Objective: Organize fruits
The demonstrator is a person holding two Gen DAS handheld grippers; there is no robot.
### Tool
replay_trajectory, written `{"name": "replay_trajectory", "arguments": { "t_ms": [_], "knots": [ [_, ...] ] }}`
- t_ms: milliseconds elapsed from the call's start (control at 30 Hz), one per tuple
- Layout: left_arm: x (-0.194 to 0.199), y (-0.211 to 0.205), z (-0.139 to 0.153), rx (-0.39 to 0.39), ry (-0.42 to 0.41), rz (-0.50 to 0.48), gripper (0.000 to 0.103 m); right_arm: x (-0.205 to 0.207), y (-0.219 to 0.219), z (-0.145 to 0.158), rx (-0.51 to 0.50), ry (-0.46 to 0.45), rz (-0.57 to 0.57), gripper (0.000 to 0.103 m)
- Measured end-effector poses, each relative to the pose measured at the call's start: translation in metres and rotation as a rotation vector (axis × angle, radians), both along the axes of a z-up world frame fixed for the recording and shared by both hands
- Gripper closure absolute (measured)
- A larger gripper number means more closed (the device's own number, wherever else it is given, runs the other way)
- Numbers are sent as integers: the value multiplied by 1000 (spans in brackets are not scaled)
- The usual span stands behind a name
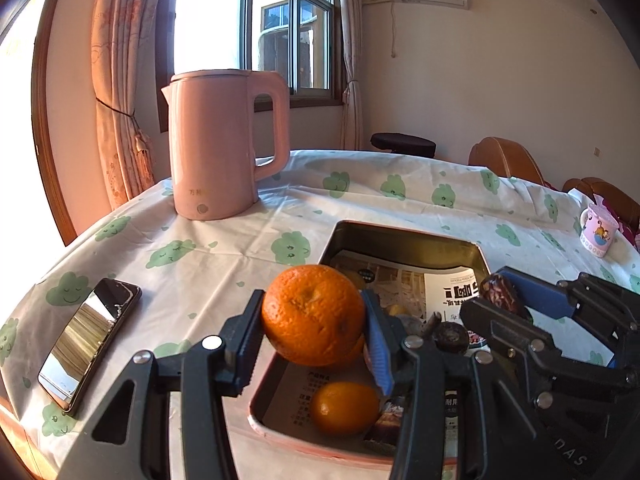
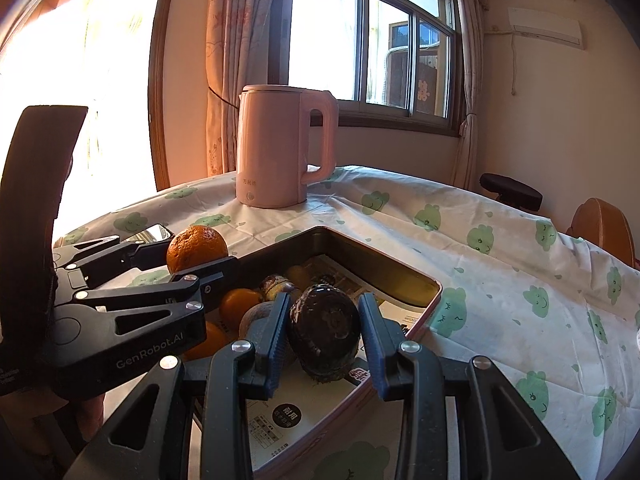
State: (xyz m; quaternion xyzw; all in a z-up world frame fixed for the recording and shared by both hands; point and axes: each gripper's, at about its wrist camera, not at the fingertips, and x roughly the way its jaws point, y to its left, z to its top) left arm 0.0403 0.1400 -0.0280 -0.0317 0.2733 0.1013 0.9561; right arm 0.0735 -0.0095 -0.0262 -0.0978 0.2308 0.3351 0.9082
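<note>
My left gripper (image 1: 314, 316) is shut on a large orange (image 1: 312, 314) and holds it above the near end of a rectangular metal tin (image 1: 404, 236). The same orange (image 2: 197, 249) and left gripper (image 2: 192, 258) show in the right wrist view. My right gripper (image 2: 324, 330) is shut on a dark brown wrinkled fruit (image 2: 324, 330), held over the tin (image 2: 400, 276); it also shows in the left wrist view (image 1: 500, 292). Inside the tin lie a small orange (image 1: 344, 408), more oranges (image 2: 238, 306), other dark fruits (image 1: 450, 336) and printed paper.
A pink kettle (image 1: 224, 144) stands at the back of the table on the green-patterned white cloth (image 1: 240, 248). A phone (image 1: 90, 340) lies at the left near the edge. A pink mug (image 1: 598, 230) stands far right. Chairs (image 1: 508, 158) stand behind the table.
</note>
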Motion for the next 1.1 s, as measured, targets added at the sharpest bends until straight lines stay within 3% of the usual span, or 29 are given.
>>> {"name": "replay_trajectory", "arguments": {
  "t_ms": [167,267,400,700,1100],
  "knots": [
    [0,-2,0,7,5,-7,52,4,2,-4,-16,41,11,66],
    [-2,-4,1,15,-1,-14,50,6,3,-5,-24,53,7,55],
    [-7,-2,4,14,-16,-3,32,5,-4,-4,-6,58,-11,49],
    [-22,-5,16,-12,-66,-12,18,-2,-33,6,21,28,-103,39],
    [-38,-21,31,-10,-116,-41,12,-24,-67,24,28,-66,-205,31]
  ]
}}
